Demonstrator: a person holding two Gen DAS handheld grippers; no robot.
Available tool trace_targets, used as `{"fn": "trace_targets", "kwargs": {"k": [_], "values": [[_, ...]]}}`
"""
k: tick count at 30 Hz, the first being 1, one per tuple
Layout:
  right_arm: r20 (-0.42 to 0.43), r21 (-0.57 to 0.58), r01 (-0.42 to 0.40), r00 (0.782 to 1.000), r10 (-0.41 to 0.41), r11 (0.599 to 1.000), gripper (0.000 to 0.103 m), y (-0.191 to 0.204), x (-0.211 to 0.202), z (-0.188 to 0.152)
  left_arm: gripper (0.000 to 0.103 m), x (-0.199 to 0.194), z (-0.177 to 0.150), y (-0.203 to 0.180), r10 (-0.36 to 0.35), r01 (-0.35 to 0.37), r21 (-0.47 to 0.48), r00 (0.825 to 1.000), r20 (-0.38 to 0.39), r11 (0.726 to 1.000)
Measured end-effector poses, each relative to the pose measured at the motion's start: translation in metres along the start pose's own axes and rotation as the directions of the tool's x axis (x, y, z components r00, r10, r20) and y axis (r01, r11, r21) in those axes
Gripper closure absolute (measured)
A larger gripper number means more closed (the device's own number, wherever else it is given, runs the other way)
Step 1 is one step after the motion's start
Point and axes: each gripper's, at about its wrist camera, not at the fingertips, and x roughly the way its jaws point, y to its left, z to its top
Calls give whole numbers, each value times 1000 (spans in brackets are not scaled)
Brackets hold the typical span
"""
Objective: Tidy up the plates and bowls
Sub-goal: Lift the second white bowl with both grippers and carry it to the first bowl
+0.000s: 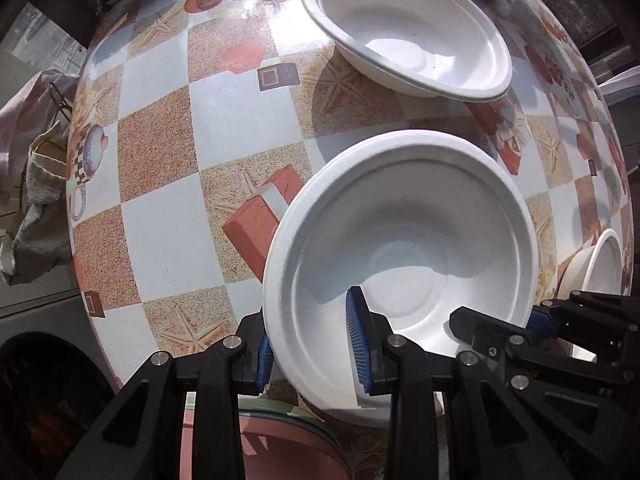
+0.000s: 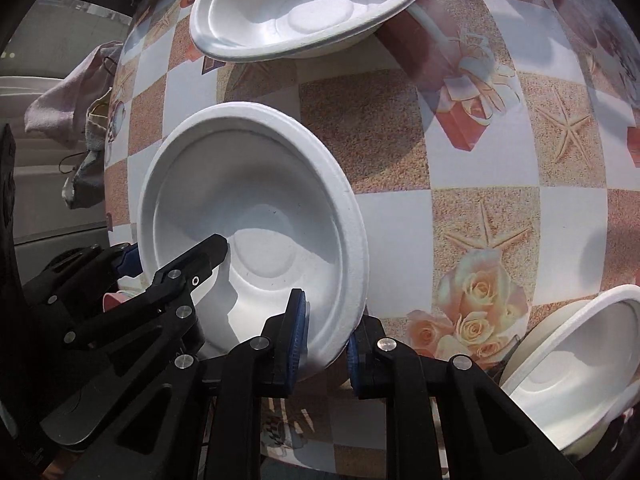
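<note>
A white foam bowl (image 1: 404, 248) is held above the table's near edge by both grippers. My left gripper (image 1: 312, 344) is shut on its left rim, one blue pad inside and one outside. My right gripper (image 2: 324, 340) is shut on its right rim the same way; the bowl shows in the right wrist view (image 2: 256, 224). A second white foam bowl (image 1: 408, 28) rests on the far part of the table, also in the right wrist view (image 2: 308, 4). A stack of white bowls (image 2: 576, 364) sits at the near right, seen small in the left wrist view (image 1: 604, 264).
The round table (image 1: 224, 112) has a checkered cloth with starfish and roses. Cloths and a bag (image 1: 36, 152) hang off its left side. A pink object (image 1: 280, 448) lies below the table's near edge.
</note>
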Motion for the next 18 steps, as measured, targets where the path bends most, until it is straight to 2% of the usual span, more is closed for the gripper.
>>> {"fn": "trace_targets", "kwargs": {"k": [7, 12, 18], "values": [[-26, 11, -12, 1000, 12, 1000, 82, -10, 0, -22, 68, -1, -22, -25, 14, -13, 58, 1000, -28, 998], [-16, 17, -24, 1000, 24, 1000, 82, -22, -10, -38, 68, -11, -37, -41, 40, -39, 72, 999, -9, 997], [34, 17, -54, 998, 53, 998, 82, -26, -38, -48, 68, -38, -43, -37, 38, -40, 45, 999, 37, 998]]}}
